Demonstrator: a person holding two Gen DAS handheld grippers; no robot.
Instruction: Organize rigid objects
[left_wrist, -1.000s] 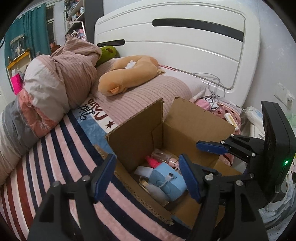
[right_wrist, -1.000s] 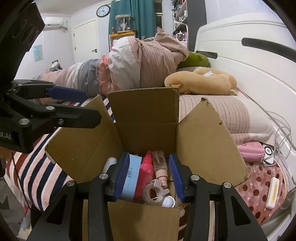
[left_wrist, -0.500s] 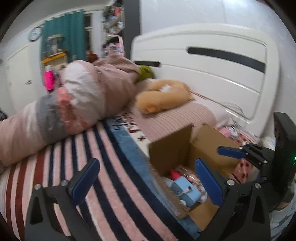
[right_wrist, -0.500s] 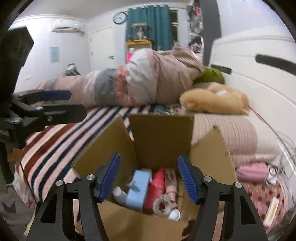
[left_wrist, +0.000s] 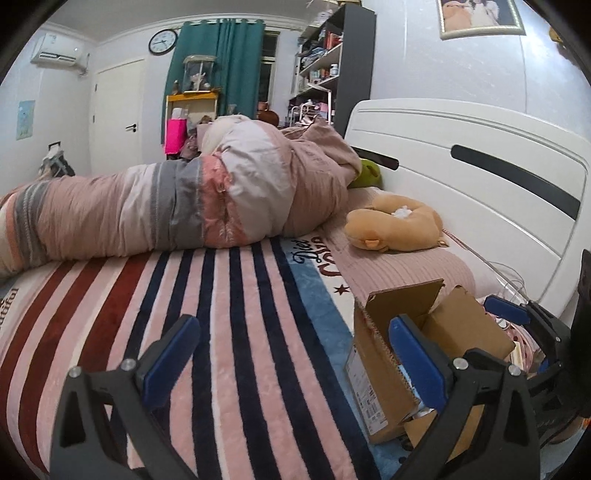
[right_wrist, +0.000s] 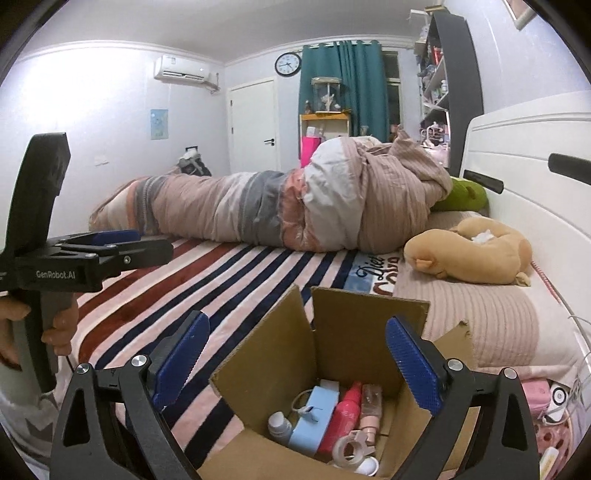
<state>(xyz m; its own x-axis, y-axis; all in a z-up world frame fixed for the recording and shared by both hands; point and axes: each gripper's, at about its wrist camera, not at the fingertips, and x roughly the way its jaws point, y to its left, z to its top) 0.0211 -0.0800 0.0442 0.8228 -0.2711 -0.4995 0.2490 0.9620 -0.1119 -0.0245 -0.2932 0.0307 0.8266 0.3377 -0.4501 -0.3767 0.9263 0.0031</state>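
Right wrist view: open cardboard box sits on the bed near its headboard-side edge, flaps up. Inside: light blue case, pink-red bottle, clear pinkish bottle, white bottle, tape dispenser, white cap, all packed touching. Right tongs above the box, spread wide, jaws just been opening, nothing between the pads. Left tongs at the left edge of this view, over the striped blanket, gripped by a hand. Left wrist view: left tongs spread wide, empty, jaws recently opened, box to their right side. Beyond the box: tan plush toy on the pink pillow, rolled quilt along the far edge, white headboard.
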